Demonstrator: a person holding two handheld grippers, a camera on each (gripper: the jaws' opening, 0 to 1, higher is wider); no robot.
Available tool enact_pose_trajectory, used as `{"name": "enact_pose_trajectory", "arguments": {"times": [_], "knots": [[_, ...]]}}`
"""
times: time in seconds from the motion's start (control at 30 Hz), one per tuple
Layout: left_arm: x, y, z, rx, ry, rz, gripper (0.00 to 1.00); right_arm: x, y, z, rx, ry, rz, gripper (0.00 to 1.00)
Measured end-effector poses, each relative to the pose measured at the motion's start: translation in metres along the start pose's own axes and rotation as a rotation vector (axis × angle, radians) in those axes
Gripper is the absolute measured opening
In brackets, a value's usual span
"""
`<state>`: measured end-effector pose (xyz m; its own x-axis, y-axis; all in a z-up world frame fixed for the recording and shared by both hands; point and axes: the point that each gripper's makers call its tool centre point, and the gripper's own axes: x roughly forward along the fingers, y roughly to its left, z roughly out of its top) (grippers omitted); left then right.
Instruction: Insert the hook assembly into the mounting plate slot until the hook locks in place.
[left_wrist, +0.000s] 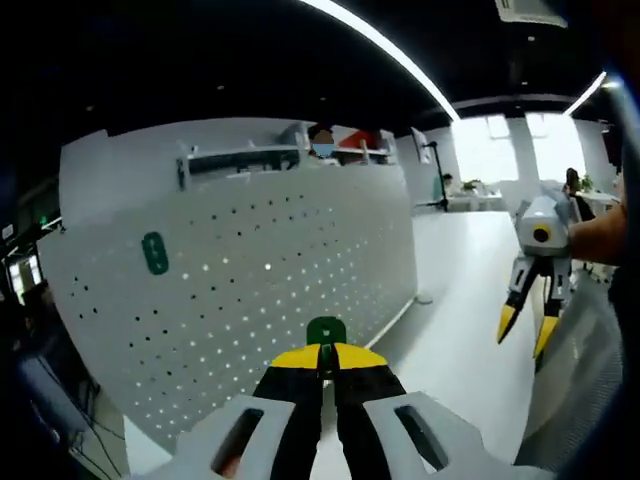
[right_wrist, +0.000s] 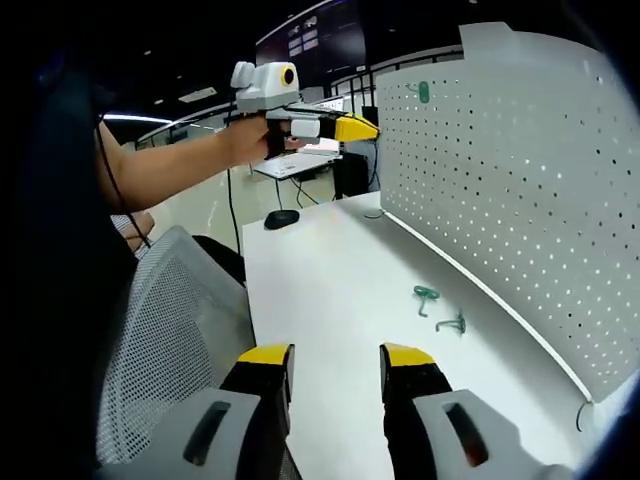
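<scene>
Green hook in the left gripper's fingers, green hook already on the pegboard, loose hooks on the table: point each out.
held green hook (left_wrist: 326, 330), left gripper view, rounded top.
mounted green hook (left_wrist: 154, 253), left gripper view, plate middle.
loose hooks (right_wrist: 428, 296), right gripper view, nearer one's stem.

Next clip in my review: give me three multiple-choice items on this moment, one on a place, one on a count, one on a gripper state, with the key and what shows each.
1. Where do the loose green hooks lie?
A. on the white table near the pegboard's foot
B. on the mesh chair
C. hung on the pegboard

2. How many green hooks are already mounted on the pegboard?
A. none
B. one
C. three

3. How is the right gripper?
A. shut on a hook
B. open, holding nothing
C. shut on a cable

Key: 1 A, they rest on the table beside the board. 2 B, one mounted hook sits at upper left. 3 B, its jaws stand apart with bare table between; the left gripper is the one shut on a held hook.
</scene>
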<state>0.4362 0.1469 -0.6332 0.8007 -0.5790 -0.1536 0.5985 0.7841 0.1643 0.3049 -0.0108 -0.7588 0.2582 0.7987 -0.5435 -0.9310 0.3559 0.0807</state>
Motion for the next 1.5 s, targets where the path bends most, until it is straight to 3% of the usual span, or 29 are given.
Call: {"name": "enact_pose_trajectory", "arguments": {"times": [0.3, 0.47, 0.53, 0.8, 1.1, 1.5], "knots": [[0.006, 0.028, 0.032, -0.033, -0.091, 0.154, 0.03, -0.002, -0.002, 0.000, 0.000, -0.002, -0.009, 0.33], [0.013, 0.044, 0.045, -0.042, -0.114, 0.240, 0.03, -0.003, -0.002, -0.001, 0.006, -0.009, -0.014, 0.33], [0.017, 0.052, 0.050, -0.076, -0.140, 0.270, 0.03, -0.003, -0.002, -0.002, 0.008, -0.012, -0.016, 0.33], [0.030, 0.071, 0.068, -0.098, -0.217, 0.354, 0.03, -0.004, -0.005, -0.004, 0.016, -0.018, -0.026, 0.33], [0.046, 0.086, 0.074, -0.108, -0.245, 0.439, 0.03, -0.003, -0.007, -0.006, 0.026, -0.017, -0.028, 0.33], [0.071, 0.100, 0.070, -0.133, -0.246, 0.490, 0.03, -0.005, -0.011, -0.010, 0.042, -0.012, -0.034, 0.33]]}}
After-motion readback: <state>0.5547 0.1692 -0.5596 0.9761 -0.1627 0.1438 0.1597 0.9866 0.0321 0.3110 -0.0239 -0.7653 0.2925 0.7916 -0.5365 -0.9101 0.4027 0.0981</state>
